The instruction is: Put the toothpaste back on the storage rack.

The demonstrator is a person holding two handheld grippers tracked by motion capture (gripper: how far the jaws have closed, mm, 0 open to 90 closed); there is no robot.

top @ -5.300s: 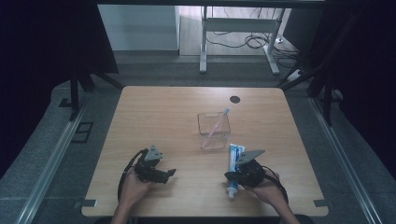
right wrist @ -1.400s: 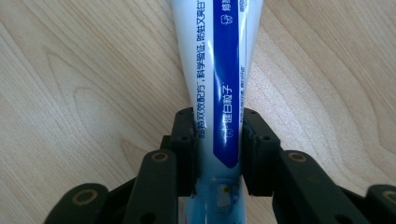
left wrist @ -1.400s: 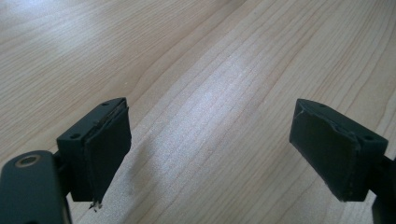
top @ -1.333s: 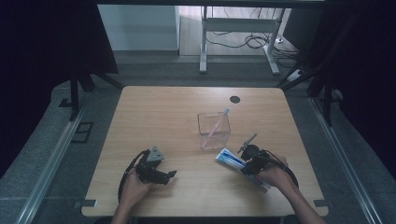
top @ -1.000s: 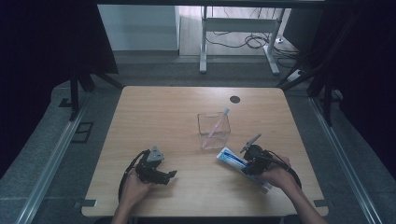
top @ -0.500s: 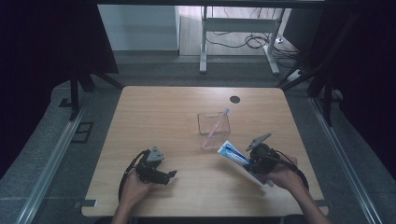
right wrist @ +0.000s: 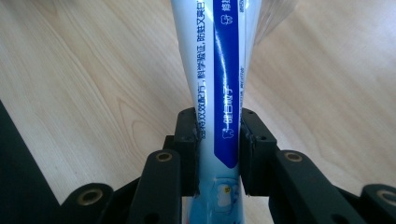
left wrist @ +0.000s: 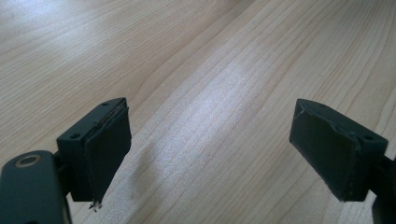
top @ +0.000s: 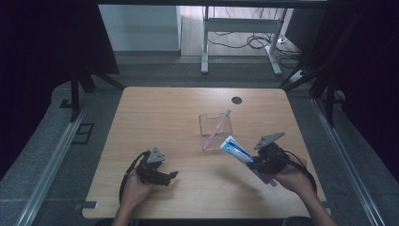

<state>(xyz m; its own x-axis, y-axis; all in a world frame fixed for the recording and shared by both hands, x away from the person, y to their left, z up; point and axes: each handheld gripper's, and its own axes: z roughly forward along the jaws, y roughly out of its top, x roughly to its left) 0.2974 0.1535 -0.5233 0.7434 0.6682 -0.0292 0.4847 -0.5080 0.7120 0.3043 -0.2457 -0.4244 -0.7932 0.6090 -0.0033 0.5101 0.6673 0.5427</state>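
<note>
A white and blue toothpaste tube (top: 238, 151) is lifted off the table at the front right, tilted with its flat end toward the clear cup. My right gripper (top: 258, 162) is shut on the tube (right wrist: 219, 93); in the right gripper view both pads press its sides. A clear plastic cup (top: 215, 130) stands at mid-table with a pink toothbrush (top: 217, 128) leaning inside it. My left gripper (top: 170, 176) rests at the front left, open, with bare wood between its jaws (left wrist: 210, 154).
The wooden table (top: 155, 117) has a round dark cable hole (top: 236, 100) near its far edge. Dark drapes flank both sides, and a metal frame with cables stands on the floor beyond the table.
My right gripper has lifted the toothpaste tube off the table and carried it up toward the cup. The left gripper has stayed where it was.
</note>
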